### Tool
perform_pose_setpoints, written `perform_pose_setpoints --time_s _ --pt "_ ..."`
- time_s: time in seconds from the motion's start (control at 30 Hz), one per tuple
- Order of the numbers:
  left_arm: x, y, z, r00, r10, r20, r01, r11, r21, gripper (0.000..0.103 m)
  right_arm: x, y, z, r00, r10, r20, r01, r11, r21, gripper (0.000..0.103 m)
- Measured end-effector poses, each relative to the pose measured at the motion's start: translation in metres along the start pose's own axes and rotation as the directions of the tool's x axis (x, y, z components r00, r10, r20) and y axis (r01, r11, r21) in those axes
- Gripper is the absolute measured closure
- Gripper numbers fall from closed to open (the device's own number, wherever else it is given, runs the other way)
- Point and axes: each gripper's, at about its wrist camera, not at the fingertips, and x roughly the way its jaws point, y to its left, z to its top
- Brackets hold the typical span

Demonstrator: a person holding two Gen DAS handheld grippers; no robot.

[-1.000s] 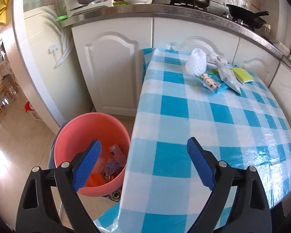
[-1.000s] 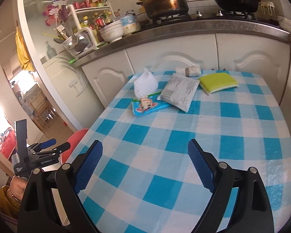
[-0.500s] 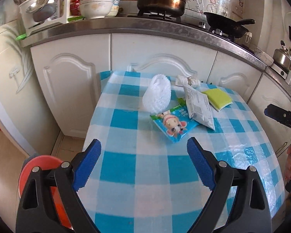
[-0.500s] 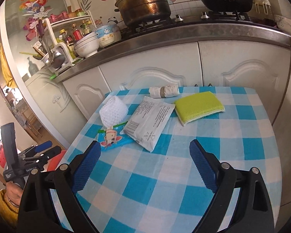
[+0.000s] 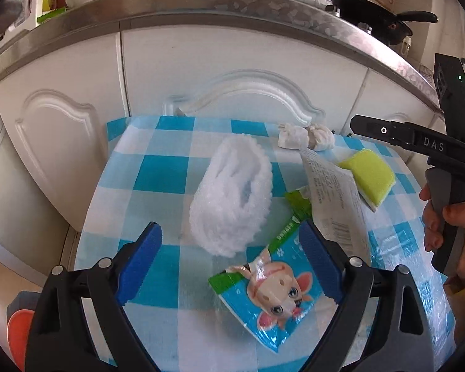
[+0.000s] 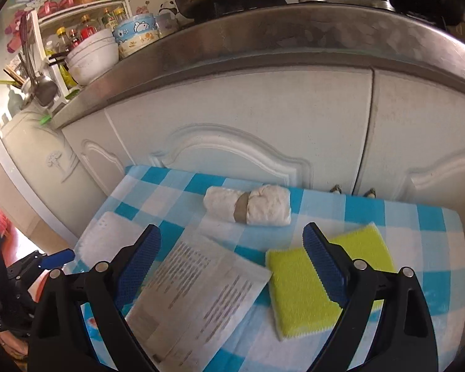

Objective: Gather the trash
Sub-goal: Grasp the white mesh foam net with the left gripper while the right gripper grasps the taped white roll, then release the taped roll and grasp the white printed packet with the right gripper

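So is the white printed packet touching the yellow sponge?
Touching. In the right wrist view, the white printed packet has its corner lying against the yellow sponge edge, with no tablecloth visible between them.

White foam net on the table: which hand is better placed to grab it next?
Probably left. The left gripper is open with the white foam net lying just ahead between its fingers. The right gripper faces the printed packet and yellow sponge; the net sits off to its side.
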Motion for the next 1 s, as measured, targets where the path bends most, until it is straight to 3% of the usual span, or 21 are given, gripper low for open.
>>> perform_pose_setpoints --time_s 0.27,0.3,0.37,0.53,0.73,1.0 --pt "0.029 -0.001 0.017 0.999 -0.034 -0.016 0.034 0.999 -0.017 0.036 0.066 0.004 0.027 0.995 -0.033 -0.09 0.023 0.993 -0.119 0.012" --pt "0.032 -0.002 0.018 0.999 -0.034 -0.019 0.034 0.999 -0.011 0.04 0.073 0.003 0.028 0.994 -0.038 -0.101 0.026 0.993 -0.119 0.015" --pt "0.036 -0.003 0.02 0.999 -0.043 -0.014 0.043 0.999 -0.013 0.046 0.087 0.0 0.028 0.989 -0.039 -0.141 0.022 0.993 -0.119 0.036" --pt "0.041 -0.005 0.023 0.998 -0.067 -0.017 0.067 0.998 -0.006 0.065 0.092 -0.005 0.028 0.984 0.001 -0.179 -0.021 0.994 -0.108 0.039" --pt "0.042 -0.007 0.022 0.996 -0.085 -0.014 0.085 0.996 -0.011 0.071 0.079 -0.004 0.016 0.976 0.052 -0.214 -0.08 0.989 -0.123 0.044" --pt "0.031 -0.017 0.007 0.993 -0.114 -0.027 0.114 0.993 0.005 0.071 0.048 0.007 -0.014 0.964 0.124 -0.234 -0.157 0.979 -0.128 0.044"
